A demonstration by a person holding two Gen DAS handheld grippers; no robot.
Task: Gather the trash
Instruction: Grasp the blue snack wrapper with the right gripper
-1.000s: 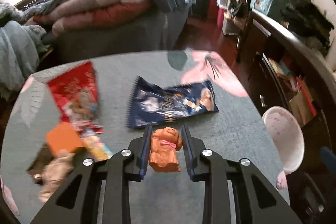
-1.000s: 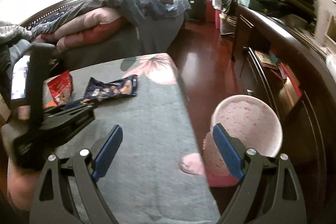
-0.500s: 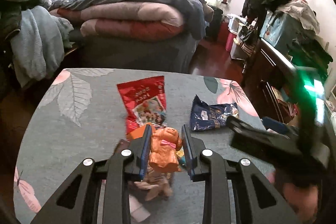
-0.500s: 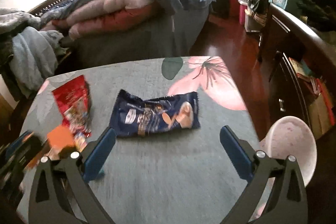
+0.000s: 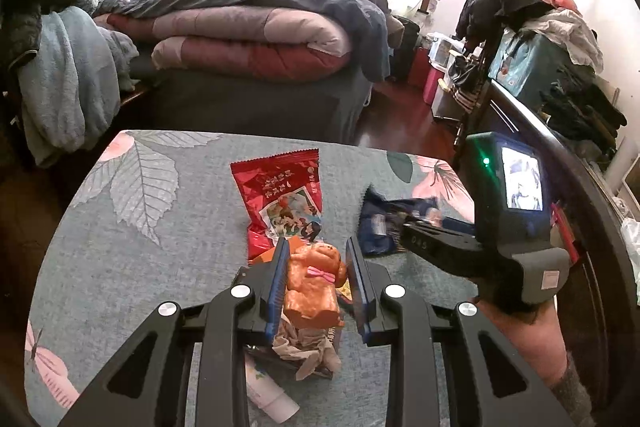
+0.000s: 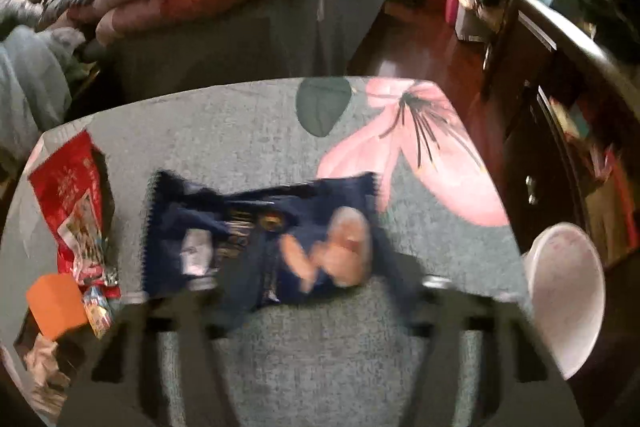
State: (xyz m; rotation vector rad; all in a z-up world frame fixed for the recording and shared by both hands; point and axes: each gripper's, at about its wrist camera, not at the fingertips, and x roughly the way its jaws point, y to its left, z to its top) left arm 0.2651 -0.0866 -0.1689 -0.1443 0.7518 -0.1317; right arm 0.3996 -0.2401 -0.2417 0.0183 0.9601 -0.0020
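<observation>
Glossy plastic blue wrapper (image 6: 260, 231), matt cloth (image 6: 320, 347)

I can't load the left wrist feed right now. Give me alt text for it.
The left gripper is shut on an orange toy dog above a floral-covered table. A red snack bag lies beyond it. To its right the right gripper, jaws closing, reaches onto a dark blue wrapper.

Right gripper (image 6: 316, 291), wide open over table edge beside pink bin (image 6: 566, 303) a second ago, now stands at dark blue snack wrapper (image 6: 264, 235), jaws closing, wrapper between them. Left gripper (image 5: 318, 283) shifted from blue wrapper to above red snack packet (image 5: 282, 199) and crumpled paper (image 5: 304, 351).
</observation>
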